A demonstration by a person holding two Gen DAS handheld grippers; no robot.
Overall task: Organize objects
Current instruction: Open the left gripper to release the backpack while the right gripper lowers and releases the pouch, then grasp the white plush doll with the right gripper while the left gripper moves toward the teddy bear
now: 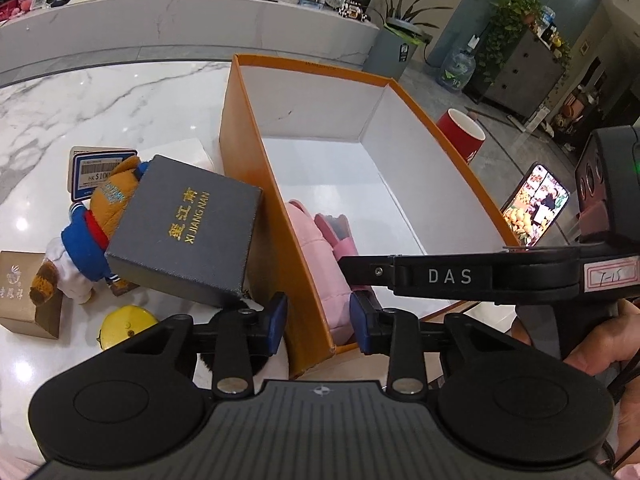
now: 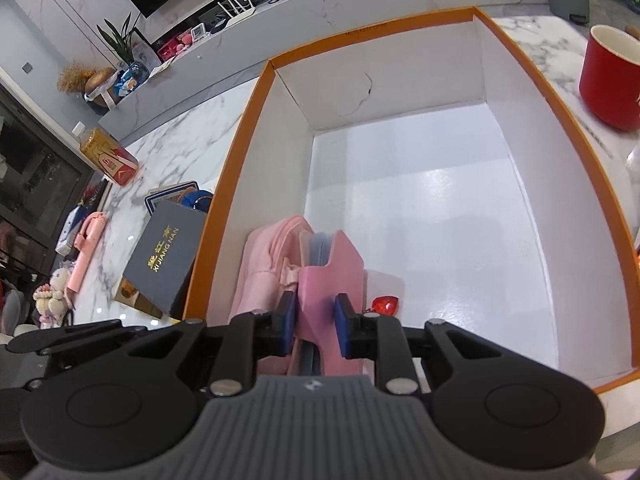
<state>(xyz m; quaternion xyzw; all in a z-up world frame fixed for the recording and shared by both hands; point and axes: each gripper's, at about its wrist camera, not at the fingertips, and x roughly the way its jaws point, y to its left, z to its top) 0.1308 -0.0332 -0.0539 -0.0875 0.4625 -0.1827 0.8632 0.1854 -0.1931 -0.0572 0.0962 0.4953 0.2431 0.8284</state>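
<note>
An orange box (image 1: 256, 184) with a white inside (image 2: 440, 200) stands open on the marble table. A pink padded bag (image 1: 320, 256) lies in its near left corner (image 2: 264, 264). My right gripper (image 2: 316, 320) is shut on a pink card wallet (image 2: 332, 276) and holds it inside the box beside the bag; a red charm (image 2: 386, 305) hangs by it. My left gripper (image 1: 320, 320) is open, its fingers astride the box's near left wall. A dark grey gift box (image 1: 188, 232) leans on a plush bear (image 1: 96, 236) left of the orange box.
A small brown box (image 1: 20, 292), a yellow round object (image 1: 124, 326) and a blue-framed card (image 1: 96, 172) lie at the left. A red cup (image 2: 612, 80) and a phone (image 1: 536, 204) stand right of the box. A pink stick (image 2: 86, 248) and drink carton (image 2: 108, 158) lie far left.
</note>
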